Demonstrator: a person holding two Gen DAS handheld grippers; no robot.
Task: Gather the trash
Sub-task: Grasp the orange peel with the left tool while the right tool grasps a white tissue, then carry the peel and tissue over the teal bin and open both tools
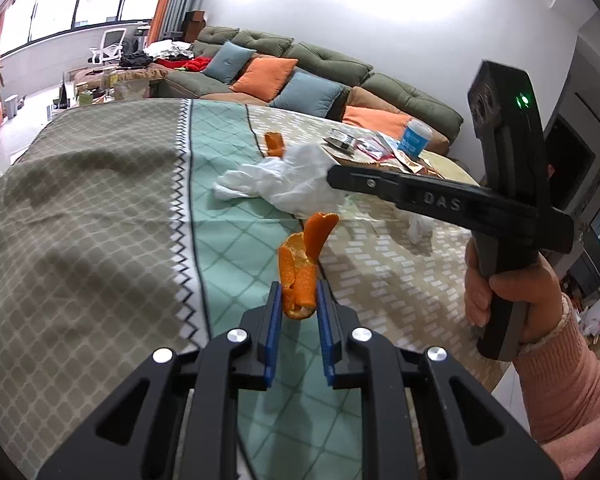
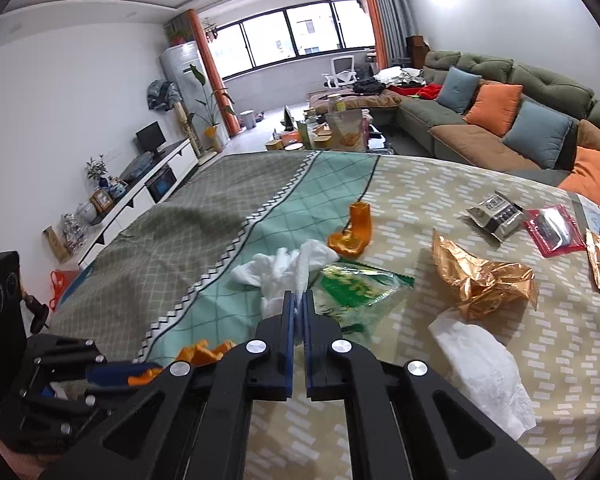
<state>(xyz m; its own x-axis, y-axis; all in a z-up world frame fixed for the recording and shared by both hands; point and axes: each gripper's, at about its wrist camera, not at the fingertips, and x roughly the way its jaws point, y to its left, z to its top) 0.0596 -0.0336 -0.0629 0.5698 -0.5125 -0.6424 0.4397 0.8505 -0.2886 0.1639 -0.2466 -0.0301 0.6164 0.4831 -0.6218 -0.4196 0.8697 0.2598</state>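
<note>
Right up against the left wrist lens, the left gripper (image 1: 298, 300) has its blue pads clamped on a curled strip of orange peel (image 1: 304, 264), which stands up out of the jaws with its long axis roughly vertical, lifted clear of the tablecloth (image 1: 100, 220). Over in the right wrist view, the right gripper (image 2: 299, 308) is pinched shut on a fold of the crumpled white tissue (image 2: 284, 268), which sits on the teal band of the cloth, straight ahead of the fingers and touching them, so that's the hand that's on it; the tissue's bulk trails away from the tips toward the far edge of the table. Just beyond it lies a second orange peel (image 2: 352, 236), and tucked right beside the tissue on the right is a green snack wrapper (image 2: 356, 288). My guess is the next move is simply lifting the tissue away, and the wrapper edge is close enough that it could get dragged along. Further toward the right edge there's a crumpled gold foil wrapper (image 2: 484, 280), another white tissue (image 2: 484, 368) at the near right, a grey sachet (image 2: 496, 210) and a red packet (image 2: 554, 230), print too small to read. Only legible writing I can make out is "DAS" moulded on the right gripper's arm in the left wrist view. No bin shows anywhere.
</note>
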